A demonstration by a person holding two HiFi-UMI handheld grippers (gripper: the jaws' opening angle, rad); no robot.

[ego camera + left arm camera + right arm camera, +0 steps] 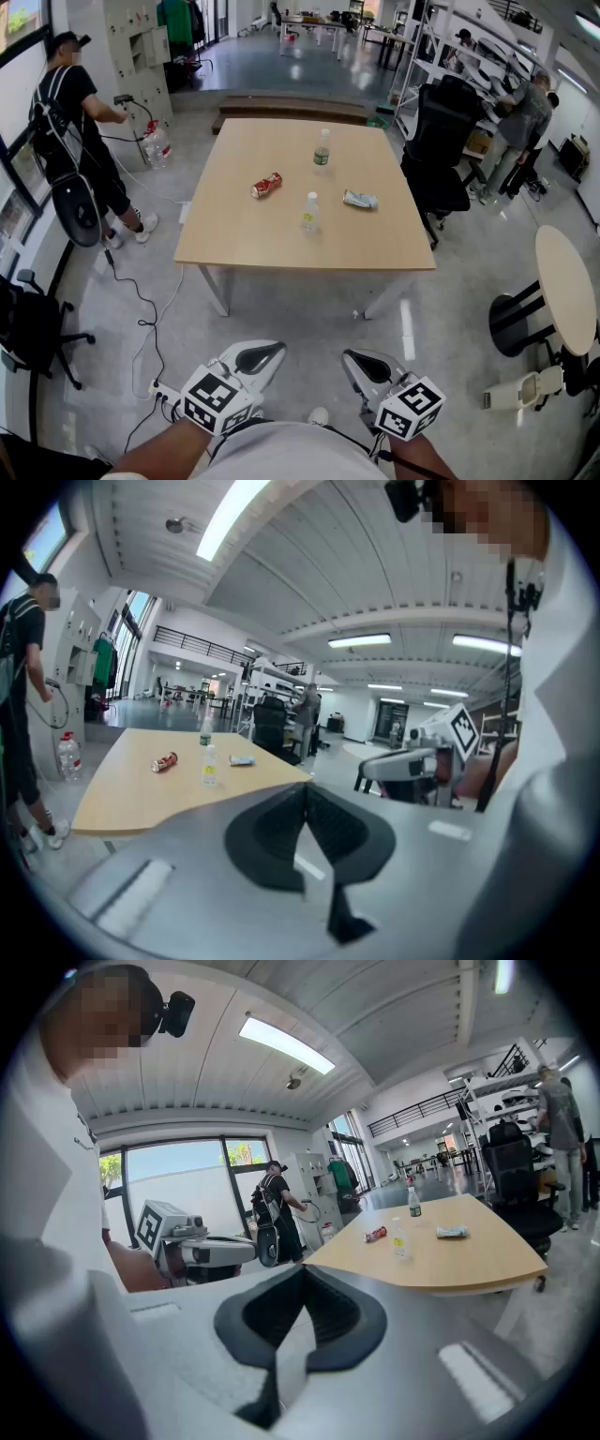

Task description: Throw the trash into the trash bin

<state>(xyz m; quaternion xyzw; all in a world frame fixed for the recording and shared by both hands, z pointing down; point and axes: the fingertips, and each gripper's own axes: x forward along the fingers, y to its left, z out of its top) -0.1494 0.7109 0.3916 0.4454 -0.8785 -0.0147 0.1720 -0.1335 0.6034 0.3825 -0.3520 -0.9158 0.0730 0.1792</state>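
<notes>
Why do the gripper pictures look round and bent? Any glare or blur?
Left gripper view: fisheye lens, black corners, ceiling light bowed, table edge curved. Right gripper view: same bending, window washed out bright. Head view: milder bowing, lamp reflections on the glossy floor; faces masked afterwards.

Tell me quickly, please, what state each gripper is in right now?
Left gripper: closed, jaws together, holding nothing.
Right gripper: closed, jaws together, holding nothing.
</notes>
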